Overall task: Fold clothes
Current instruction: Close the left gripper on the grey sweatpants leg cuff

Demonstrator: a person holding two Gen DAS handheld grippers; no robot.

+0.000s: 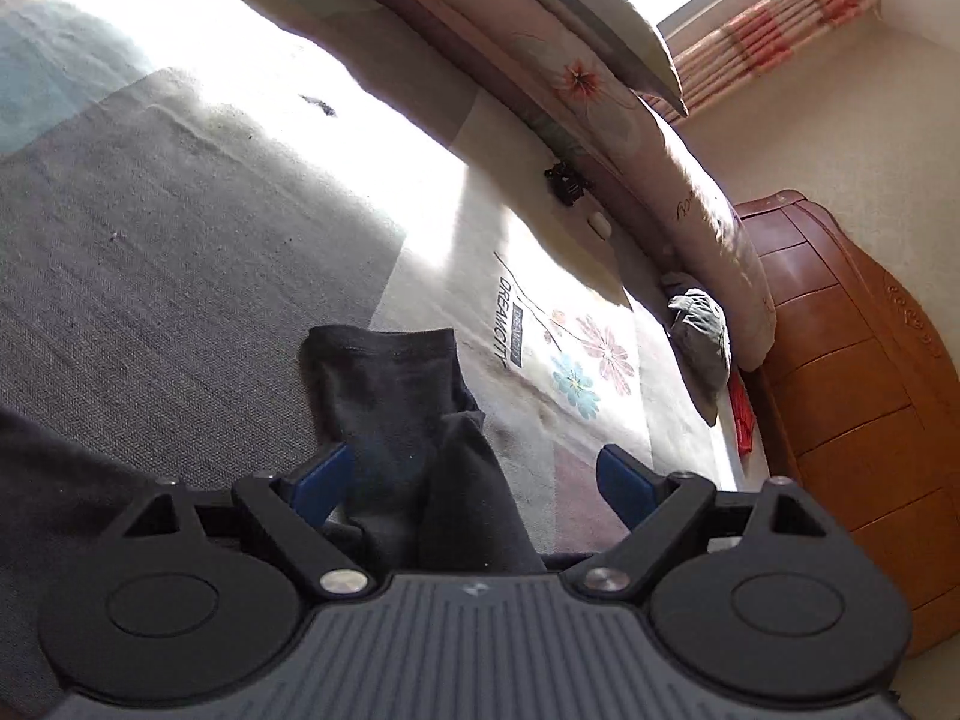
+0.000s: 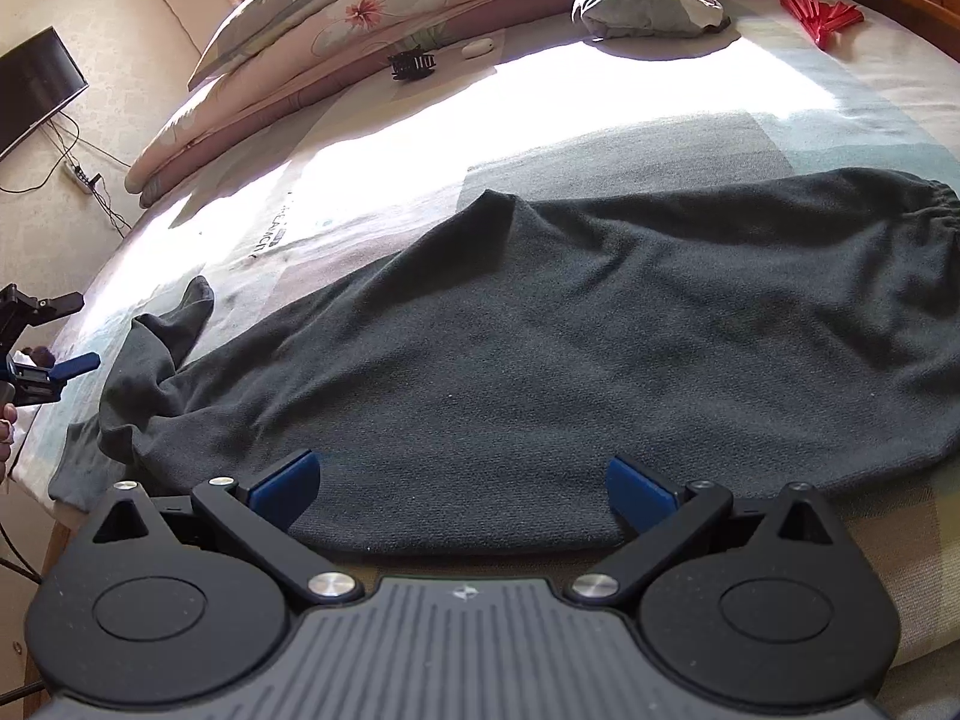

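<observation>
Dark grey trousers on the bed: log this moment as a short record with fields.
garment: dark grey trousers spread flat on the bed sheet, elastic waistband at the right of the right wrist view
leg ends: rumpled and twisted at the left
left gripper: open, over the leg ends, gripping nothing
right gripper: open, over the trousers' near edge, gripping nothing
fold: not started
nearby: grey bundle, red item, black hair claw, quilt along the far side

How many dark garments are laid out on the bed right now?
1: the dark grey trousers spread across the bed, waistband at right, leg ends bunched at left. A bundled grey cloth lies by the pillows.
</observation>
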